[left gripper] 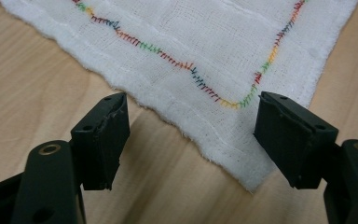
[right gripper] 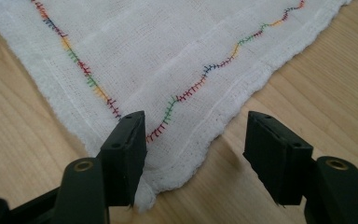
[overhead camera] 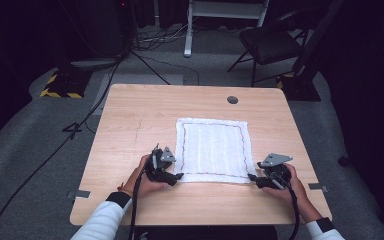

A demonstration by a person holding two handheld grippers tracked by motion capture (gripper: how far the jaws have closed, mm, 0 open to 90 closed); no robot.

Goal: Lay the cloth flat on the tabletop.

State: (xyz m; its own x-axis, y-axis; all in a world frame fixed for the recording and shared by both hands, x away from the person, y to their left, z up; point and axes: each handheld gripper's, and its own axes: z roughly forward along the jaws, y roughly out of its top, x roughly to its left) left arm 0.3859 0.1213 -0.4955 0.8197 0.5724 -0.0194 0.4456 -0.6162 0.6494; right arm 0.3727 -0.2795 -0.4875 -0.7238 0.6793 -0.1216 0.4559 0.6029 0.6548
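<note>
Flanking cloth (overhead camera: 213,148) corners: left gripper (overhead camera: 178,176); right gripper (overhead camera: 252,177).

A white cloth (overhead camera: 213,149) lies flat on the wooden table (overhead camera: 130,125).

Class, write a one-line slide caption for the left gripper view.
Open left gripper poised around a corner of the white cloth.

We see a white gauze cloth (overhead camera: 213,148) with rainbow-coloured stitched border, our black grippers, pale wood-grain table (overhead camera: 130,120).
</note>
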